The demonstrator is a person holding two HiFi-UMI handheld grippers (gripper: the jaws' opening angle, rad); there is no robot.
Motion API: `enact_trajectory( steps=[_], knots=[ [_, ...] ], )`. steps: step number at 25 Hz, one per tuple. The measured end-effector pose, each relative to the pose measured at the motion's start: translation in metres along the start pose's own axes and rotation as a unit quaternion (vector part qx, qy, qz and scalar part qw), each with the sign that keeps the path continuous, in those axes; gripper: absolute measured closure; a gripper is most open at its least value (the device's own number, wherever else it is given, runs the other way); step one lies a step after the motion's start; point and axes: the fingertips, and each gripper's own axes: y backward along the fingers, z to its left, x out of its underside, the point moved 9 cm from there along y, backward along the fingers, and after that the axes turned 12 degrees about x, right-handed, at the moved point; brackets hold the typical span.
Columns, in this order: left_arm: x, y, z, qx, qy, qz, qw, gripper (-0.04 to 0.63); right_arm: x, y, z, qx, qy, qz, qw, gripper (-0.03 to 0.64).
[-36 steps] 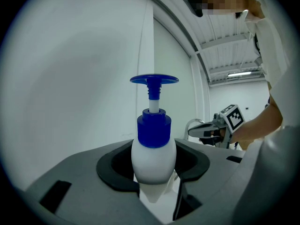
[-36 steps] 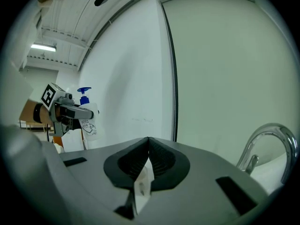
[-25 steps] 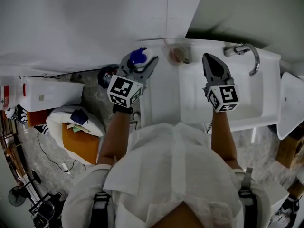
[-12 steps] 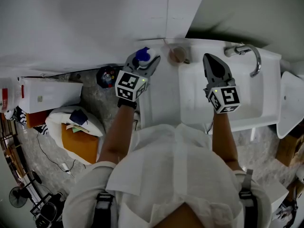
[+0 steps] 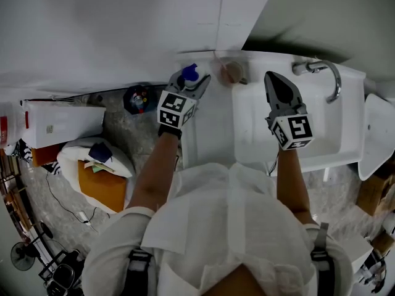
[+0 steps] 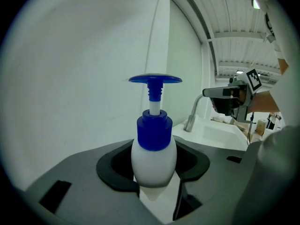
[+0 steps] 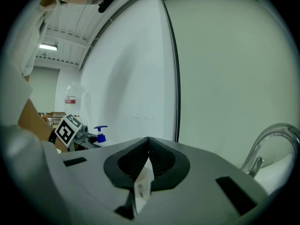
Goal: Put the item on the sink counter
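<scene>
Left hand-held gripper (image 5: pixel 187 84): jaws clamped on the white body of a pump bottle (image 6: pixel 153 156), which stands upright with its blue pump head (image 6: pixel 155 79) on top.
Bottle position: over the back left corner of the white desk (image 5: pixel 210 125), beside the wall (image 5: pixel 111 29); contact with the desk cannot be told.
Right hand-held gripper (image 5: pixel 276 79): jaws closed together, over the sink basin (image 5: pixel 324 131).
Faucet (image 5: pixel 325 73): behind the basin, right of that gripper.

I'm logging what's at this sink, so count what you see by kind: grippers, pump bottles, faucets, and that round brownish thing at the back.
grippers: 2, left gripper and right gripper
pump bottle: 1
faucet: 1
round brownish thing: 1
total: 5
</scene>
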Motion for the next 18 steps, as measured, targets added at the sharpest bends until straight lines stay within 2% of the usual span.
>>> enact_trajectory(
  steps=[18],
  knots=[
    [0.03,-0.026,0.016,0.005,0.006,0.048,0.9988,0.387,0.001,-0.009,0.003,-0.003,0.005,0.007,1.0,0.607]
  ],
)
